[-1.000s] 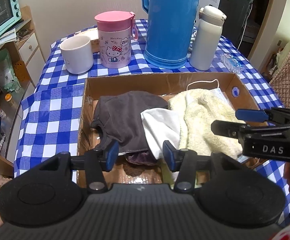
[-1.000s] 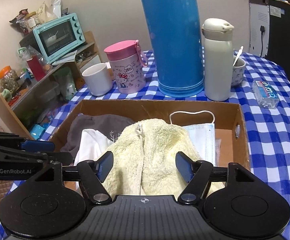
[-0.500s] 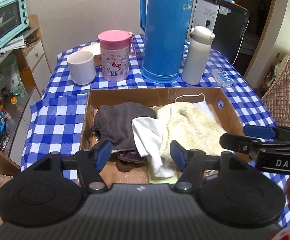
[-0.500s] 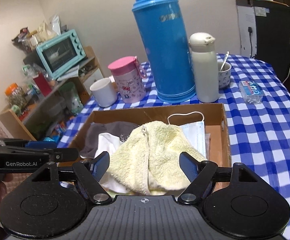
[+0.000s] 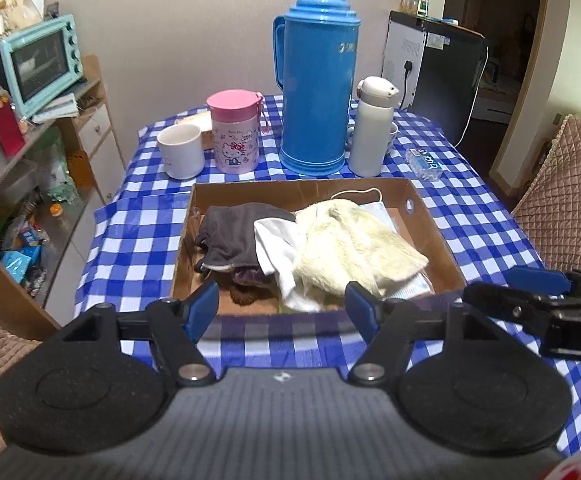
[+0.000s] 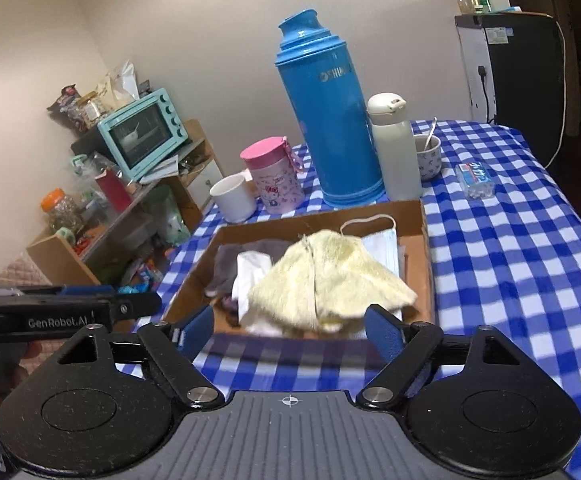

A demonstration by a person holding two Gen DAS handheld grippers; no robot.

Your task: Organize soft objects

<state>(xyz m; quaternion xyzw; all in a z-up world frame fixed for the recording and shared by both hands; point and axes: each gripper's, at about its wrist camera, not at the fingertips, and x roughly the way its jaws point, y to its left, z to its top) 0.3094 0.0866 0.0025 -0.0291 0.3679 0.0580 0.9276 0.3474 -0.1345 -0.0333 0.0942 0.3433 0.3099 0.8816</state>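
So we see the left gripper [image 5: 282, 304] spread, jaws just been opening, nothing between them, over the near rim of the cardboard box [image 5: 430, 232] on the checked surface [image 5: 130, 248]. In the box, left to right: grey cloth [image 5: 234, 232], white cloth [image 5: 278, 244], cream fleece towel [image 5: 346, 244] partly over a face mask [image 5: 378, 212]. Right gripper [image 6: 290, 328] also spread and empty, jaws just been opening, near the box's front edge. Behind the box: white mug [image 5: 180, 152], pink cup [image 5: 236, 136], blue thermos [image 5: 316, 80], white bottle [image 5: 372, 132].
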